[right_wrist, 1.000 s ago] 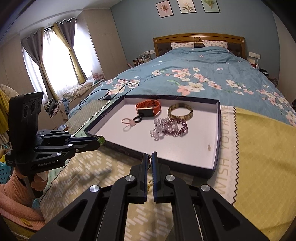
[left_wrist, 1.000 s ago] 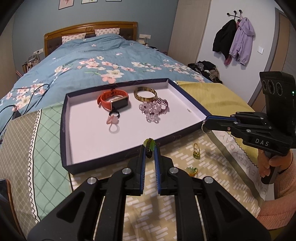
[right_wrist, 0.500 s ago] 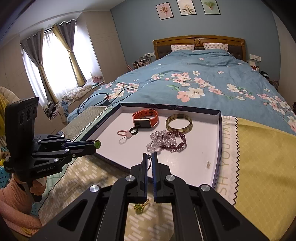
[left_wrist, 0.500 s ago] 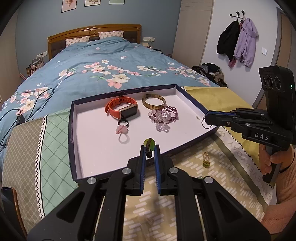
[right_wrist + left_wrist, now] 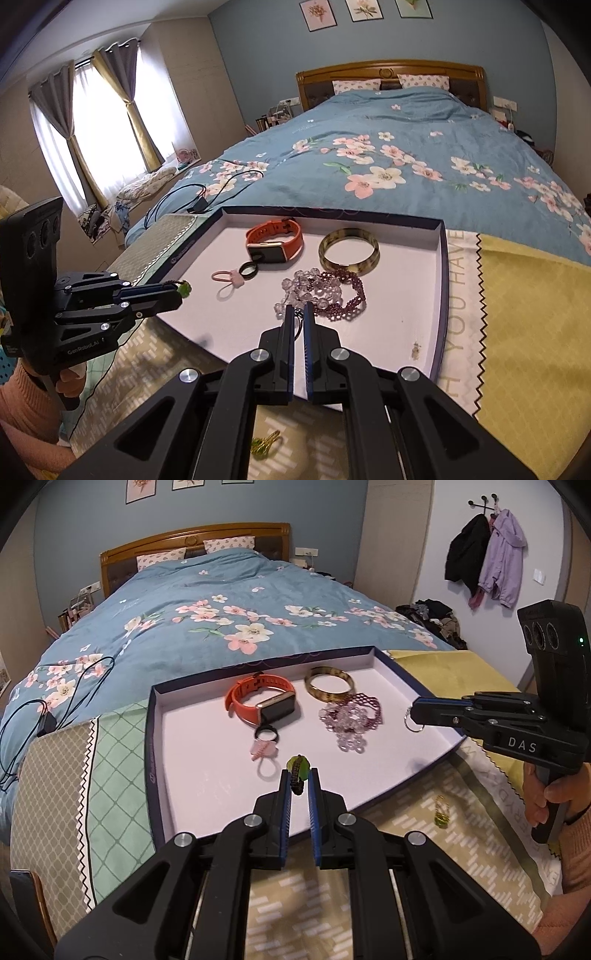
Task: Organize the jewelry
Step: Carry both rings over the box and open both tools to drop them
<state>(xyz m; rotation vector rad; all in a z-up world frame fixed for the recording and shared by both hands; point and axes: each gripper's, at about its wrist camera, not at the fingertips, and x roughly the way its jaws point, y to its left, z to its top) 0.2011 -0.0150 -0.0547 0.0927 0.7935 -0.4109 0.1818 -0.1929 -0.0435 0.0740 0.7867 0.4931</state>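
The left gripper is clamped on a small green-beaded piece with a dark braided cord, its blue-lined fingers pressed against the cord, and it hangs over the near part of the tray; the right gripper is likewise closed, pinching a small silver ring that dangles from its tip over the tray's right side; behind the right gripper's fingers, on the patterned cloth outside the tray, lies a small yellow-green ring, and the right wrist view shows a further gold-green piece on the cloth below that gripper's arms; just beyond the left gripper's tip, on the tray's pale floor, lies a pink ring with a bow, touching a black ring a little farther off; to the right of these, and directly ahead of the right gripper, sits a heap of clear and purple beaded bracelets; farther still rest an orange smartwatch, ahead of the left gripper, and beside it a tortoiseshell bangle, touching the far edge of the beaded heap; a hand in a pink sleeve grips the right gripper's handle; beyond the tray stretches a bed with a blue floral duvet, a black cable trailing across its left side.
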